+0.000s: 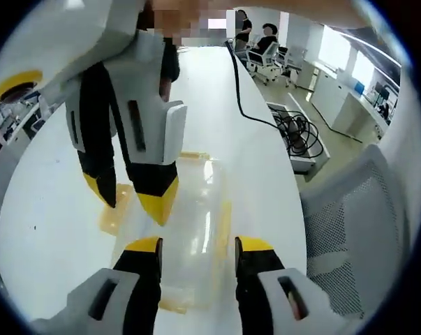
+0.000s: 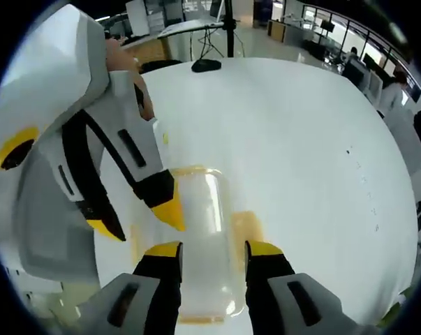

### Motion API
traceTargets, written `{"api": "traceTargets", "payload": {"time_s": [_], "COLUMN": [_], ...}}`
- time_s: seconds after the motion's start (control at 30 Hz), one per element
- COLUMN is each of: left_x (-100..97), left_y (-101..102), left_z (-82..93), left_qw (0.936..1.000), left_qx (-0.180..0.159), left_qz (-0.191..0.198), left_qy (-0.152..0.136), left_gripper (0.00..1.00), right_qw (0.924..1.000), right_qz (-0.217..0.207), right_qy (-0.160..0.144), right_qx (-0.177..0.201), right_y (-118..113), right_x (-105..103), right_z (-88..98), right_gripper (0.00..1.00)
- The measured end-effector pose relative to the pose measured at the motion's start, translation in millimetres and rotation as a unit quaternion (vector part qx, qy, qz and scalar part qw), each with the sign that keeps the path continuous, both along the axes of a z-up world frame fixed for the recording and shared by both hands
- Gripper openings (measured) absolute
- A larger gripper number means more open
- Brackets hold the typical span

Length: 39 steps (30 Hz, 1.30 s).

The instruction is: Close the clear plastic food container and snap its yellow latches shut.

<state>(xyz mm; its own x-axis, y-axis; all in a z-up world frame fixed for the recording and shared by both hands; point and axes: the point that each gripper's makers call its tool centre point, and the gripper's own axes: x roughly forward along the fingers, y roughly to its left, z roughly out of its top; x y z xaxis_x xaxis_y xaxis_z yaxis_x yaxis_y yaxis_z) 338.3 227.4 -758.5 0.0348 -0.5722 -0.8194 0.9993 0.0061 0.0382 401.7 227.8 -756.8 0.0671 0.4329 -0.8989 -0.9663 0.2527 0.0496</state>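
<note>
Lid on container [image 1: 189, 230], latches apparently unsnapped.
Left claw [image 1: 197, 246] and right claw [image 2: 213, 250], both released, straddle it (yellow latches [image 2: 246, 227] look splayed outward).

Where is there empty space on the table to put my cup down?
In the right gripper view, the table is bare to the right of the container, up to a dark object at the far edge. It is crowded around the container, where the left gripper and right gripper meet.
</note>
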Motion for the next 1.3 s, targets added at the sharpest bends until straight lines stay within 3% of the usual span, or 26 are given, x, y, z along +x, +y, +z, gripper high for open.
{"api": "traceTargets", "payload": {"time_s": [0.47,0.87,1.03,1.1,1.3], "left_x": [-3.1,-3.6,0.3,5.6,2.5], "left_y": [-1.1,-2.1,-1.4,-0.6,-3.3], "left_z": [-4.8,-10.5,-10.5,-10.1,-11.8], "left_qw": [0.9982,0.9937,0.9923,0.9889,0.989], "left_qx": [0.016,0.018,0.02,0.031,0.029], "left_qz": [-0.005,-0.002,0.005,-0.002,0.008], "left_qy": [-0.057,-0.11,-0.122,-0.145,-0.145], "left_gripper": [0.44,0.48,0.45,0.41,0.41], "right_qw": [0.9997,0.998,0.9973,0.9971,0.9965], "right_qz": [0.008,0.005,0.004,0.005,0.007], "right_qy": [0.022,0.064,0.073,0.076,0.081], "right_qx": [-0.007,0.004,-0.001,-0.005,-0.019], "right_y": [1.0,1.5,3.0,3.2,3.5], "right_x": [3.2,6.2,5.4,5.0,3.7], "right_z": [-8.0,-11.6,-12.6,-12.6,-13.7], "right_gripper": [0.34,0.34,0.34,0.34,0.34]}}
